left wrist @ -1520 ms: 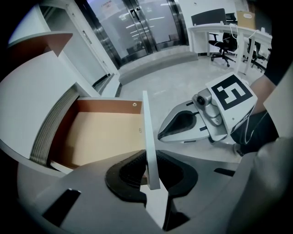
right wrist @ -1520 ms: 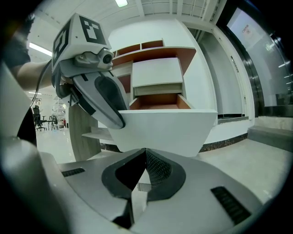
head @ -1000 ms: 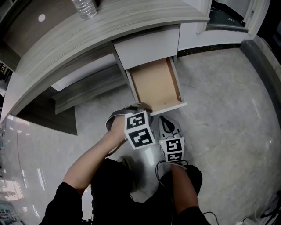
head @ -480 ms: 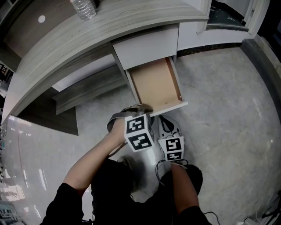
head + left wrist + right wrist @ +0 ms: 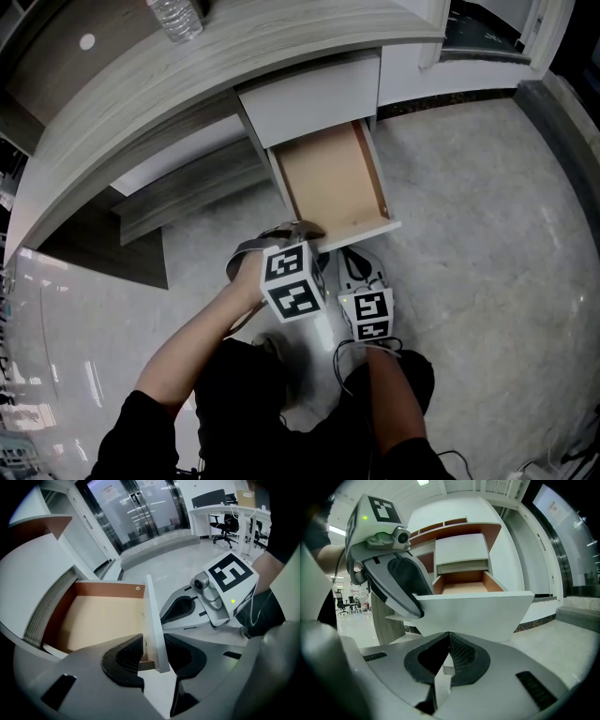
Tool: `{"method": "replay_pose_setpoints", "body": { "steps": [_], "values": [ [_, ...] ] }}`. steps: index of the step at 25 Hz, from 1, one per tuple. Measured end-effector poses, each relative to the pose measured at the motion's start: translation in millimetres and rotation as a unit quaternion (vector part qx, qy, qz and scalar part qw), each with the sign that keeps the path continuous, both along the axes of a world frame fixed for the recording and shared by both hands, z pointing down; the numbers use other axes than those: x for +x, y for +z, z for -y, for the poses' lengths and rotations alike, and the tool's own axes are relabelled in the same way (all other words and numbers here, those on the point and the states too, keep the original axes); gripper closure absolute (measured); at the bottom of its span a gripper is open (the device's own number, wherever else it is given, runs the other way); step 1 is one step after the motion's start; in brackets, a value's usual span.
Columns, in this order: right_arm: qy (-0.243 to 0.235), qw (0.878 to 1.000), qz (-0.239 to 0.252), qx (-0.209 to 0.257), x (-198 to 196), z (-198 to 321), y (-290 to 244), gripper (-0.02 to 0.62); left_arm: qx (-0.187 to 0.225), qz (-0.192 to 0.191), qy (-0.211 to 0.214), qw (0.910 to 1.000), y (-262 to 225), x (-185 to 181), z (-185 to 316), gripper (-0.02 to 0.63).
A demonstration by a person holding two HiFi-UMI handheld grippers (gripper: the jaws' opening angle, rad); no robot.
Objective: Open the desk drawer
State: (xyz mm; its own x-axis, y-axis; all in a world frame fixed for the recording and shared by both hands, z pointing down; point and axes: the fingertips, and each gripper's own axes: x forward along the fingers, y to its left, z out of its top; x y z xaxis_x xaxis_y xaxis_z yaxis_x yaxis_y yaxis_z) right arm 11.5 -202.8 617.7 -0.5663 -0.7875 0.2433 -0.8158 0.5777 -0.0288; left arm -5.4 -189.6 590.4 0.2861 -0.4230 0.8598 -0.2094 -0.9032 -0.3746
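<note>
Left gripper view: the left gripper [image 5: 153, 660] straddles the front panel [image 5: 154, 620] of the pulled-out drawer [image 5: 101, 620], jaws opening, pads just off it. The right gripper [image 5: 449, 637], jaws closed and empty, sits just before that panel.

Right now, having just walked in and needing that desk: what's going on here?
A person holding a gripper in each hand is working the desk drawer, which stands pulled well out and looks empty. The left gripper straddles the drawer's white front panel, and its fingers are opening, not pressing on it. The right gripper is shut on nothing, just in front of that panel.
</note>
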Motion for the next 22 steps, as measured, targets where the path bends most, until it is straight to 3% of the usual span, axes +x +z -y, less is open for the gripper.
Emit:
{"method": "replay_pose_setpoints", "body": {
  "steps": [22],
  "values": [
    [-0.01, 1.0, 0.008, -0.006, -6.2, -1.7, 3.4, 0.591, 0.002, 0.0, 0.011, 0.9999, 1.6, 2.6, -5.2, 0.465]
  ]
}}
